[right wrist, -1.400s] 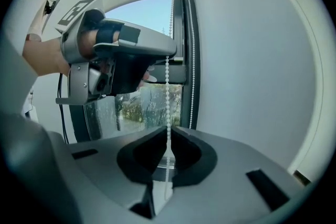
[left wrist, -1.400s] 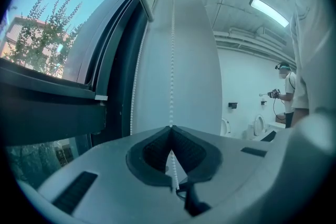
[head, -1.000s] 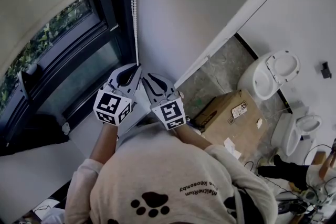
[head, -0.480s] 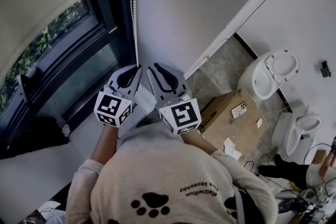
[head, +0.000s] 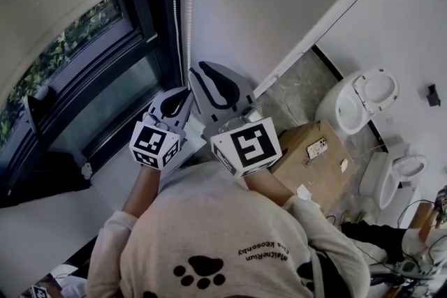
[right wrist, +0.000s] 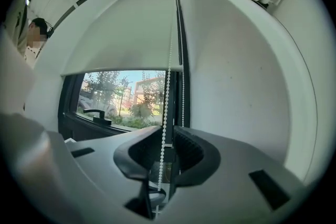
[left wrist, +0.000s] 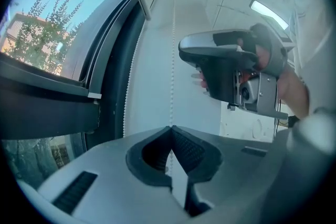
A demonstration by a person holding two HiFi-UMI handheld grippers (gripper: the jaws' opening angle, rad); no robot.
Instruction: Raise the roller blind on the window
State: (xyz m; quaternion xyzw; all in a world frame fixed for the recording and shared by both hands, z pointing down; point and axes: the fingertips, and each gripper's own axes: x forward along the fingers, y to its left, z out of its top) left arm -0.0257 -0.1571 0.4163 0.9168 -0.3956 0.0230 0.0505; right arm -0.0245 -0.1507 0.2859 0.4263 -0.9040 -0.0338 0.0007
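Roller blind (right wrist: 121,34), chain (left wrist: 172,60) pinched in left tongs (left wrist: 170,128)

The left gripper (head: 184,90) and the right gripper (head: 198,68) are built of grey moulded plastic, with dark ribbed pads set inside the fingers (left wrist: 97,181). Each is fitted at its near end with a white cube (head: 246,147) printed with black square markers. A pale beige long-sleeved top (head: 209,220) is worn, marked with a black paw print (head: 199,271) and a line of small dark lettering.

Roller blind (head: 63,3) cream; bead chain (head: 188,10) white, beside black window frame (head: 140,45). Left gripper (head: 184,91) & right gripper (head: 198,68) grey, cubes (head: 246,146) w/ b&w square markers. Cardboard box (head: 307,150) brown, well apart from frame.
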